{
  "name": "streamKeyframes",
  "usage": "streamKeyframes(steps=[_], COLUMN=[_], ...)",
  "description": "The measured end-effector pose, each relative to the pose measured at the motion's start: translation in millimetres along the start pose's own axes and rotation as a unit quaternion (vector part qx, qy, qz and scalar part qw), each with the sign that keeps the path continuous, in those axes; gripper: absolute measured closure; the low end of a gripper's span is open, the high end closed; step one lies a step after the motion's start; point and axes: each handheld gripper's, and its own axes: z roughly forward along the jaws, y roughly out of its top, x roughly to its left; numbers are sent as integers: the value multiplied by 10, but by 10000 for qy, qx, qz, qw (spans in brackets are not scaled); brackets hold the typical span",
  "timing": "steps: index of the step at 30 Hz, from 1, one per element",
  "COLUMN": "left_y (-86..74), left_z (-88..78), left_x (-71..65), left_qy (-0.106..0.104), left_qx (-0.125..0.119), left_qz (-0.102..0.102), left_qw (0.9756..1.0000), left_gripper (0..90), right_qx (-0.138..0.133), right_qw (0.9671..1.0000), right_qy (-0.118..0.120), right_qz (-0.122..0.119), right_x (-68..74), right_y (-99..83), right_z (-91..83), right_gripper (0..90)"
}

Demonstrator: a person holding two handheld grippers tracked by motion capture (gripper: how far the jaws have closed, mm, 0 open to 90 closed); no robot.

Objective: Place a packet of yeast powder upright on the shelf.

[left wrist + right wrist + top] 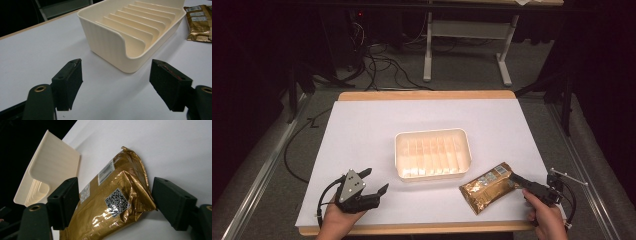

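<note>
Crinkled gold foil packet (488, 190) lies flat beside cream tray (432, 136).

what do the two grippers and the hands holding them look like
Both are black two-jaw tools. The left gripper carries a grey three-cornered plate with dark dots, and a black cable loops from it. The right gripper has thin metal rods behind it and a black cable. Brass-coloured screw rings sit at the jaw bases. No sleeves show.

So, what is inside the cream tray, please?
Inside the cream tray only a row of upright divider ribs is visible, with nothing in the slots. The slot bottoms are partly hidden by the ribs.
</note>
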Motion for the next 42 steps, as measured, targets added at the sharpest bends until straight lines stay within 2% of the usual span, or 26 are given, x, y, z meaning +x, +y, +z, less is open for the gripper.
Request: streamKeyframes(steps=[13,25,30,36,39,42], left_y=[-38,-38,-37,-37,-33,-31], left_z=[-54,-52,-50,-55,-66,-72], left_x=[8,3,1,11,8,11], left_qy=[77,52,46,44,42,44], left_qx=[42,47,45,26,-2,-23], left_qz=[-23,-12,-12,-38,-26,-36], left_qw=[10000,10000,10000,10000,10000,10000], left_gripper=[268,268,268,268,268,268], right_qx=[127,212,133,41,-75,-212], right_qw=[9997,9986,9973,9953,9937,9928], right_qy=[-178,-299,-284,-214,-239,-162], right_qz=[-141,-386,-661,-941,-1095,-1166], right_x=[-11,7,63,161,215,258], right_y=[28,28,31,41,47,53], right_z=[112,114,86,67,36,-8], right_gripper=[583,832,889,899,900,900])
